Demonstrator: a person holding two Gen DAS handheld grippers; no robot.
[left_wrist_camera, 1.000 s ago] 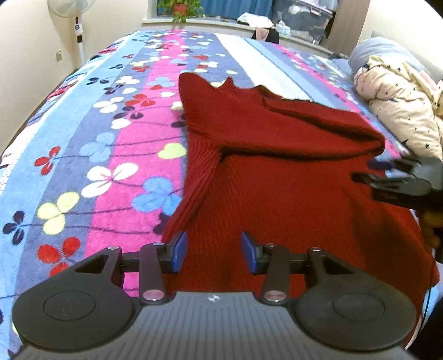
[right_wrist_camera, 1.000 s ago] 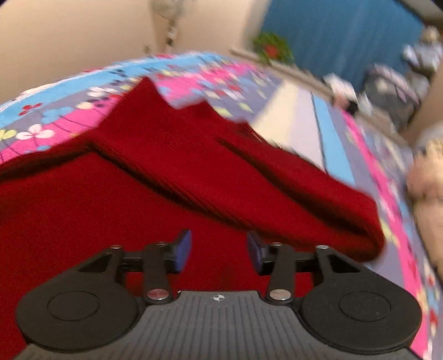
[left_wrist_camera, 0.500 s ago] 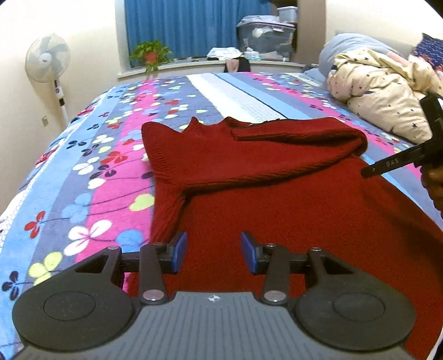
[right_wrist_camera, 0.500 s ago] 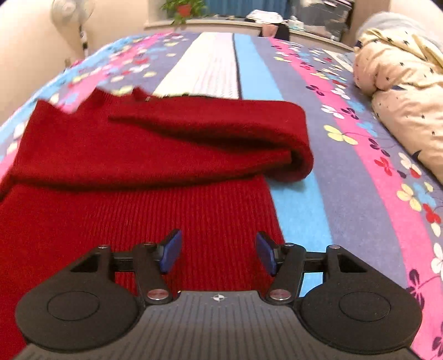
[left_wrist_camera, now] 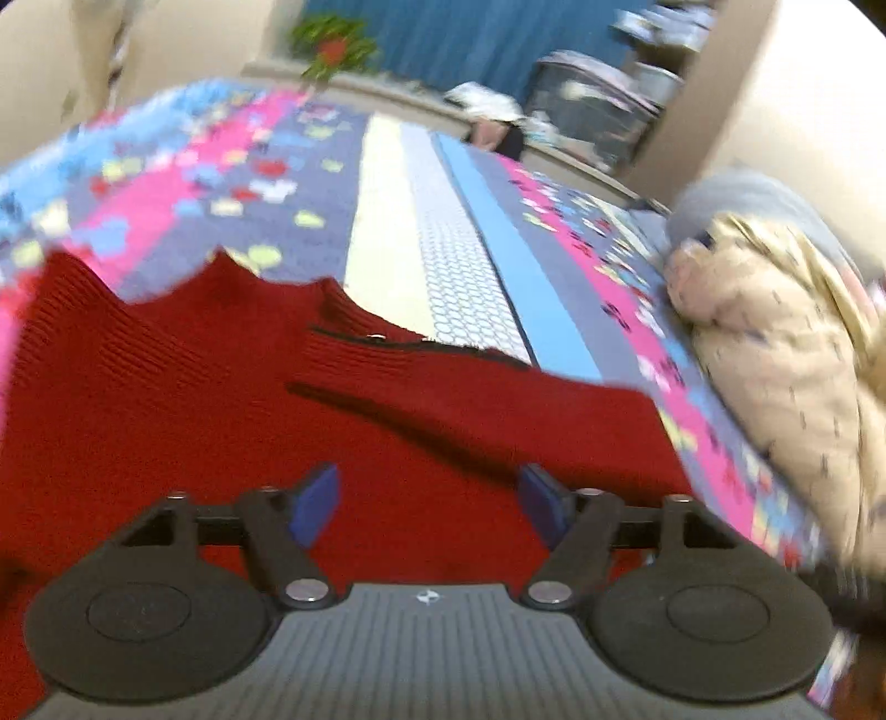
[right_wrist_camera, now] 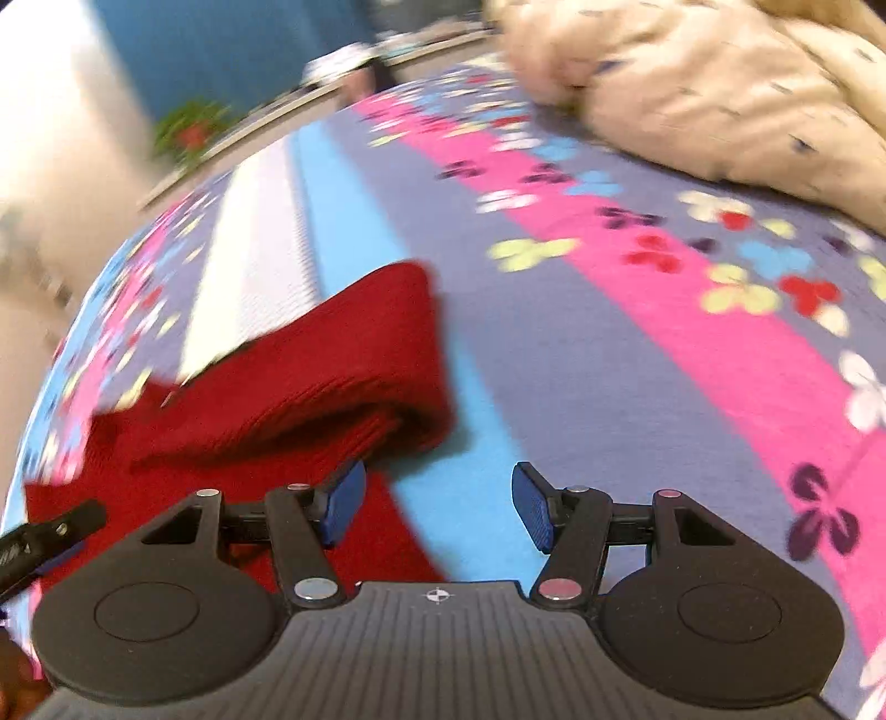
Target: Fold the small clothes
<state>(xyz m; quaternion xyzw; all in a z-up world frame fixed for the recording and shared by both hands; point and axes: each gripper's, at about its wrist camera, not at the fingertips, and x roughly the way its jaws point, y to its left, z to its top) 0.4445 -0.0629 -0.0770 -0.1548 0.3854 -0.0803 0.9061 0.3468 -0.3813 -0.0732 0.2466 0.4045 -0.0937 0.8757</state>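
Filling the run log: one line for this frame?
stage: between folds | red sweater: flat on bedspread, sleeve folded across | left tongs: open, just widened, empty | right tongs: open, empty, over sweater edge

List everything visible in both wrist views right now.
sweater: 1, red, flat on bed, one sleeve folded across
bedspread: 1, floral pink, blue and grey stripes, under sweater
quilt: 1, cream, bunched on far right of bed
plant: 1, green with red, window sill
curtain: 1, blue, behind sill
left tongs: 1, black, blue pads, open over sweater, just opened wider
right tongs: 1, black, blue pads, open at sweater's right edge
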